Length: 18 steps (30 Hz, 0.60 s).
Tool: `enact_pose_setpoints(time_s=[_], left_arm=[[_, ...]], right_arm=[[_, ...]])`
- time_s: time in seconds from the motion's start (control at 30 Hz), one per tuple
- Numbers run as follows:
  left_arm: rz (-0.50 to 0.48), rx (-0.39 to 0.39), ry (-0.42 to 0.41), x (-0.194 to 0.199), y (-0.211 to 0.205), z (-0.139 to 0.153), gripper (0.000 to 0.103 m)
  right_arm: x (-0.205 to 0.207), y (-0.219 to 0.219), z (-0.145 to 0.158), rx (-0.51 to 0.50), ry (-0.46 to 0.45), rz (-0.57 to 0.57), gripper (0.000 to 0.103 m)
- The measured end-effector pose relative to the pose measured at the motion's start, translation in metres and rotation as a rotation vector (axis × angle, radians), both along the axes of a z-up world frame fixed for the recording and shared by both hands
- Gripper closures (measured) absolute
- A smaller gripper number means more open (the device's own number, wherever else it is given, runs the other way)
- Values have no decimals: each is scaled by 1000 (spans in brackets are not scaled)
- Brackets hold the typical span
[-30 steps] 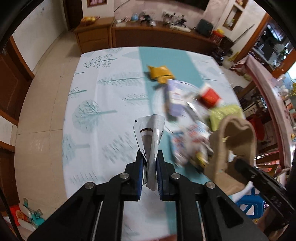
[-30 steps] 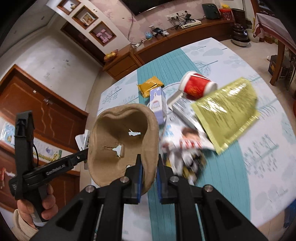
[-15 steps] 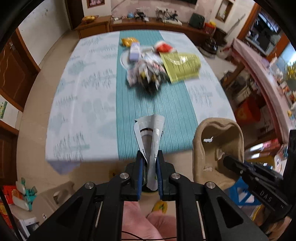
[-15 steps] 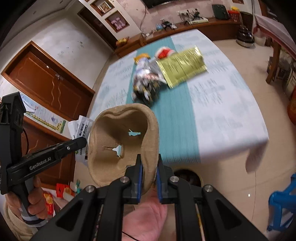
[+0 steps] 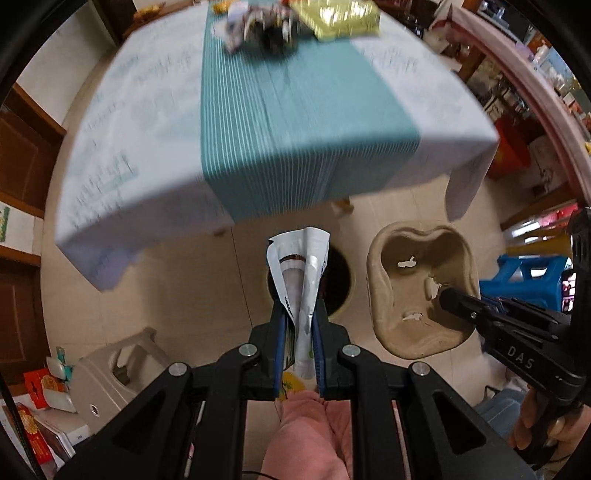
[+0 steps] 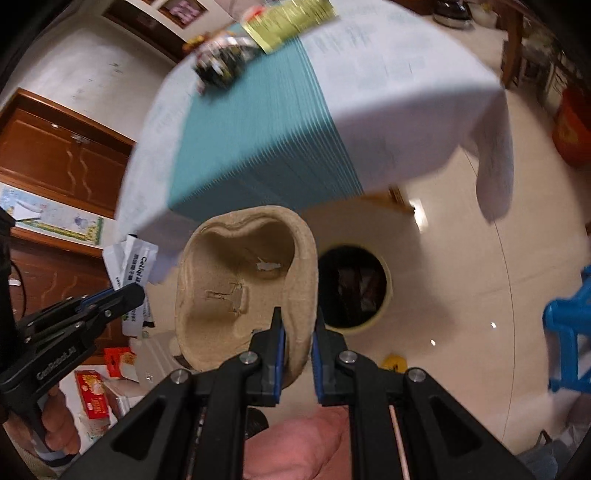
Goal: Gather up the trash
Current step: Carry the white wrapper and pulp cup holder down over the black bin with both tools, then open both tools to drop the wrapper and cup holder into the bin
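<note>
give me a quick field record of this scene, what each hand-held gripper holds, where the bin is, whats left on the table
left hand-held gripper: shut on silver-white wrapper
right hand-held gripper: shut on rim of brown pulp cup tray
bin: round, open, on the floor near the table, some trash already inside
table: white cloth with teal runner
left on table: yellow-green packet, blurred pile of wrappers
</note>
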<state>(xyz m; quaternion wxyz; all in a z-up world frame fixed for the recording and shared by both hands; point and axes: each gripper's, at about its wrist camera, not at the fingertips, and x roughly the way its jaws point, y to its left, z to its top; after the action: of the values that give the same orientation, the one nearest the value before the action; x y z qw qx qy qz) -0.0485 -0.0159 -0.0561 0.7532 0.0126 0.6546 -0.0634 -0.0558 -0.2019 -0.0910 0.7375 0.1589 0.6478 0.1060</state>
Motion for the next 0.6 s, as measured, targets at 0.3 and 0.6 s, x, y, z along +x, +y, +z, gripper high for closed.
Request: enact_pose_setpoints(time_s=[0.3,0.6], left_arm=[[17,-20,104,-6,9,-145,92],[36,-18,168,28,1,-294,90]], right_arm=[[-11,24,-135,-114,108,-12,91],[23,28,-280,-237,158,-51,91]])
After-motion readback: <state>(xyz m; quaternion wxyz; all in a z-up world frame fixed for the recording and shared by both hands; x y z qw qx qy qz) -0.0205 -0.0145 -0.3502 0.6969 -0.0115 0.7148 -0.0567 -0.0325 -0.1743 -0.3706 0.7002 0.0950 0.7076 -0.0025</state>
